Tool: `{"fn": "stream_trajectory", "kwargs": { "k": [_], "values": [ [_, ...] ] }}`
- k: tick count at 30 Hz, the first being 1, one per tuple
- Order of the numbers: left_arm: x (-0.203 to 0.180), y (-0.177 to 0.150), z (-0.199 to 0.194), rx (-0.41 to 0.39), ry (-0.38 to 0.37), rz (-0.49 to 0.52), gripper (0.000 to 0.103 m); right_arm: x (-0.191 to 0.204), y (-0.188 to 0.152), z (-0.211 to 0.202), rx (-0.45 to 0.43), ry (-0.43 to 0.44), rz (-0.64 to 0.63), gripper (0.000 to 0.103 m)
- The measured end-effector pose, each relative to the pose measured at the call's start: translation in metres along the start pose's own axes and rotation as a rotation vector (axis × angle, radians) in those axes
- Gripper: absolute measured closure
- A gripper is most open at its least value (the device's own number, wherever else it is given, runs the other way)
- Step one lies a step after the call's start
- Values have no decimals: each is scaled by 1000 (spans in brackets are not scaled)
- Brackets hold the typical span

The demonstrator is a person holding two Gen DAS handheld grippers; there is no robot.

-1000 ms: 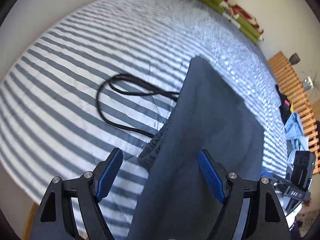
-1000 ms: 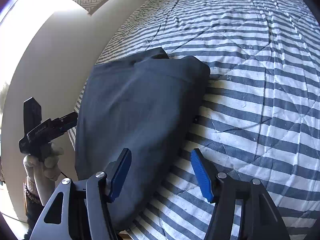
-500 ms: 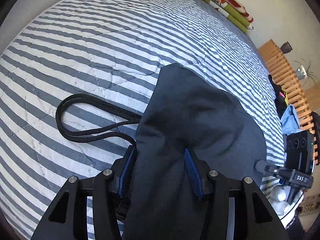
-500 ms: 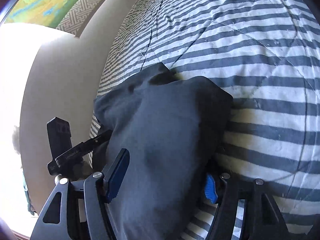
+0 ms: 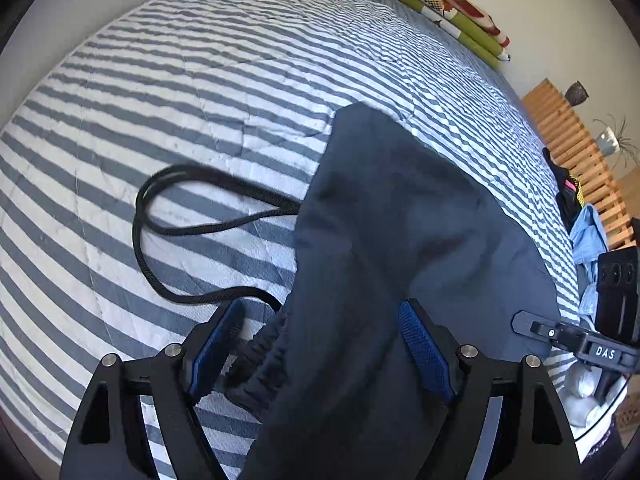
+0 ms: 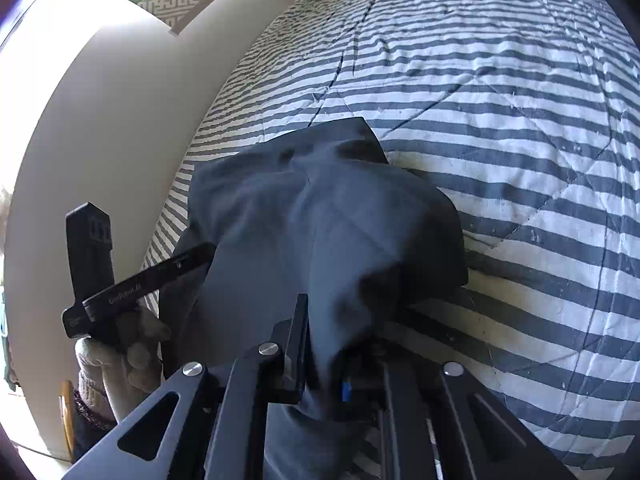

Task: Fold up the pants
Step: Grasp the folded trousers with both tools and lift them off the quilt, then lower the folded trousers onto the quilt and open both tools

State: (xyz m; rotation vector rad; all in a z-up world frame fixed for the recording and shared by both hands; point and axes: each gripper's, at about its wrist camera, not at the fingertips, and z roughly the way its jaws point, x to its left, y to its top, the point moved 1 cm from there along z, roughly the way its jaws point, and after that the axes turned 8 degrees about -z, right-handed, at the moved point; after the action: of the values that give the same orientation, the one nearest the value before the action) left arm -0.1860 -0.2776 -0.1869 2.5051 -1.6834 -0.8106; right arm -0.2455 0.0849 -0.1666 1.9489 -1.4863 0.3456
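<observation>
Here the dark pants [image 5: 400, 240] lie on the striped bed [image 5: 200, 80], drawstring [image 5: 168, 216] looped beside them. The right gripper [image 6: 324, 384] is closing, fabric pinched between its fingers; the left gripper [image 5: 320, 344] is opening, waistband loose between. Better regrip left before lifting evenly.

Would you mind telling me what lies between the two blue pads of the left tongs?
The dark pants, bunched at the waistband, with the pads opening, plus striped bedding, in the left wrist view.
</observation>
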Motion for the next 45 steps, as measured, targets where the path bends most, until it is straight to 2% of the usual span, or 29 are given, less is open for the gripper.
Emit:
{"fn": "stream_trajectory", "kwargs": {
  "k": [1,2,5,6,7,9,11,15,20,26,31,34,37,38,43,44,45],
  "values": [
    [1,-1,-1,-7,-10,7,26,-5,-1,0,8,8,16,81],
    [2,-3,-1,0,-25,16,40,-9,-1,1,9,11,27,79],
    [-5,-5,-2,19,-63,-8,68,-15,-4,7,20,32,50,79],
    [-8,-7,-5,13,-66,-9,74,-11,-3,7,20,32,56,86],
    [-11,-7,-8,8,-63,-10,76,-9,-3,7,16,31,52,92],
    [-16,-9,-15,-11,-55,-3,78,3,-4,0,-3,-9,5,94],
    [-21,-10,-22,-35,-50,2,79,18,-6,-11,-26,-42,-53,94],
    [-13,-9,-55,-110,-89,-19,81,52,-2,-40,-83,-66,-160,95],
    [1,11,-106,-238,-114,-60,81,108,28,-60,-128,-46,-268,95],
    [21,71,-168,-393,-124,-95,82,168,87,-59,-206,-32,-375,95],
    [33,146,-180,-438,-62,-72,82,198,154,-33,-251,-25,-429,95],
    [41,201,-165,-435,-28,-59,82,198,194,-14,-272,-41,-450,95],
    [43,252,-128,-416,-2,-43,82,185,240,21,-276,-58,-426,95],
    [57,264,-120,-402,6,-38,82,179,255,34,-274,-77,-419,95],
    [67,318,-35,-317,63,-26,82,139,295,87,-235,-150,-360,95],
    [71,341,-6,-302,78,-22,82,134,298,92,-227,-166,-353,95],
    [73,349,10,-292,97,-15,81,129,298,97,-219,-179,-345,95]
  ]
}}
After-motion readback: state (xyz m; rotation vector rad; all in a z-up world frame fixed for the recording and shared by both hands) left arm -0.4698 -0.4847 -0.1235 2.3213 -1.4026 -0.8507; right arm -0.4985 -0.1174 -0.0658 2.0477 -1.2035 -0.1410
